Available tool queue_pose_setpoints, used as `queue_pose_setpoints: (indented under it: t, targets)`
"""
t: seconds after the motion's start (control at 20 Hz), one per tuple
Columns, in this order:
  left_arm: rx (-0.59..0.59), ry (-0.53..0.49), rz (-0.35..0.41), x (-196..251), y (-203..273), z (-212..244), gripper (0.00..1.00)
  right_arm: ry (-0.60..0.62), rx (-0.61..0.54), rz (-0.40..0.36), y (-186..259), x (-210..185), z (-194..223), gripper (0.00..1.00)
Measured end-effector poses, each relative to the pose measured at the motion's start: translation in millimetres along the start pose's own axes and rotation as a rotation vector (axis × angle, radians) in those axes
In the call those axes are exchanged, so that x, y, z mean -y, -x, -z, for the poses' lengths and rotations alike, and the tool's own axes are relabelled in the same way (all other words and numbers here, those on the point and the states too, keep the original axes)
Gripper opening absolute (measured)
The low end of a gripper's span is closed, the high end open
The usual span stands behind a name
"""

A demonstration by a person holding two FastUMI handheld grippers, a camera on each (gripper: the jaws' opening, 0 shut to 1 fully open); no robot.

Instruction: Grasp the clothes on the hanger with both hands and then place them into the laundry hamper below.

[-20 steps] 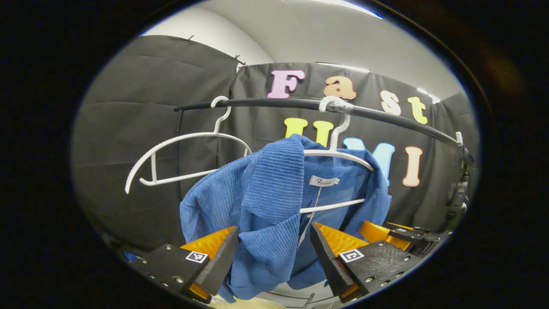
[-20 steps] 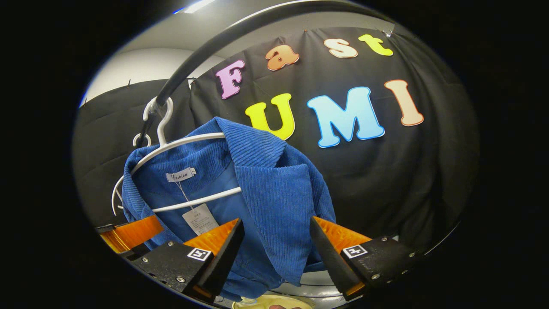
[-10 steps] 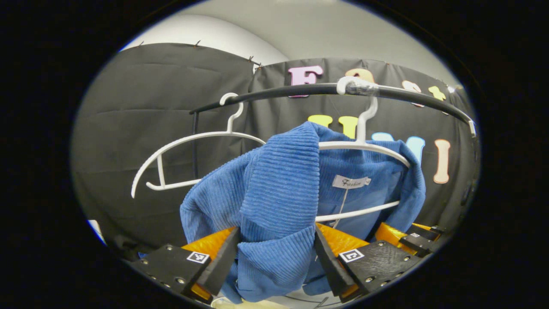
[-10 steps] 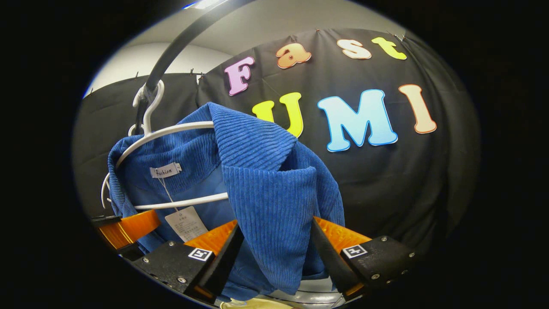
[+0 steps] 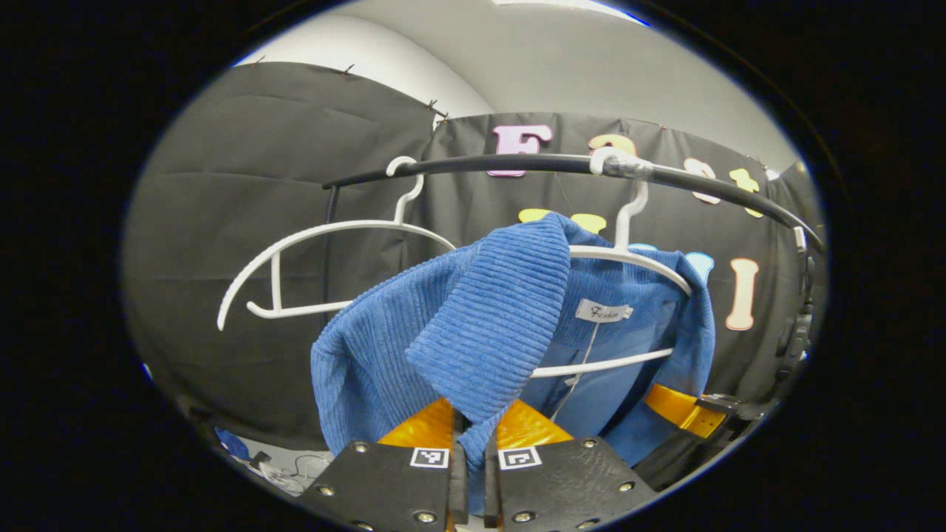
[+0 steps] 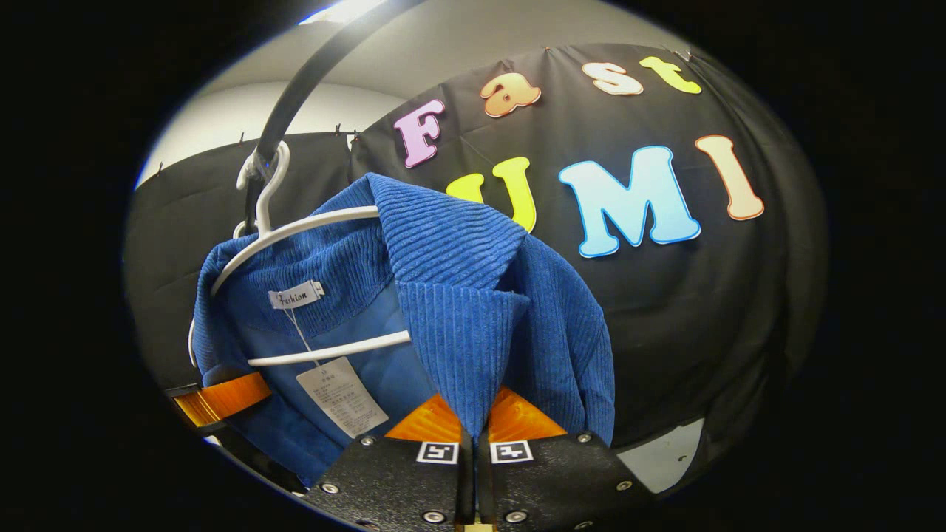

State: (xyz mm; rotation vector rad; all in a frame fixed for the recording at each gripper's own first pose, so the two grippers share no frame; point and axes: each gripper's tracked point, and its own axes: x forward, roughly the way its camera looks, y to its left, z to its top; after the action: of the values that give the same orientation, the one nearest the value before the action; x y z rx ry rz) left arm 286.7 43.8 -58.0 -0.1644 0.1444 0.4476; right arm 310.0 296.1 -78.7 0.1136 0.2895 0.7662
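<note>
While both tools pinch the blue jacket (image 5: 473, 332), bare hanger (image 5: 295, 258) beside, rail (image 5: 517, 164) above.

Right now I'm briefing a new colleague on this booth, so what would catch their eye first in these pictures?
First the blue corduroy jacket, draped on a white hanger that hooks over the black rail. Next, both grippers pinch its front edges: the left gripper at the bottom of the left gripper view, the right gripper at the bottom of the right gripper view. An empty white hanger hangs farther along the rail.
</note>
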Motion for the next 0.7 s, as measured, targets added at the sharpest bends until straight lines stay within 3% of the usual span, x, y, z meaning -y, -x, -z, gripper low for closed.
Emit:
queue_pose_setpoints:
  t: [0.1,0.15,0.7]
  targets:
    - [-0.007,0.031,0.025,-4,-4,0,0.10,-0.005,0.004,0.015,0,3,-2,0.00]
    - [-0.020,0.042,0.053,-1,2,2,0.01,0.001,0.008,0.028,1,4,-3,0.00]
    - [0.001,0.070,0.229,-12,41,-29,0.01,0.042,0.104,0.171,26,15,-28,0.00]
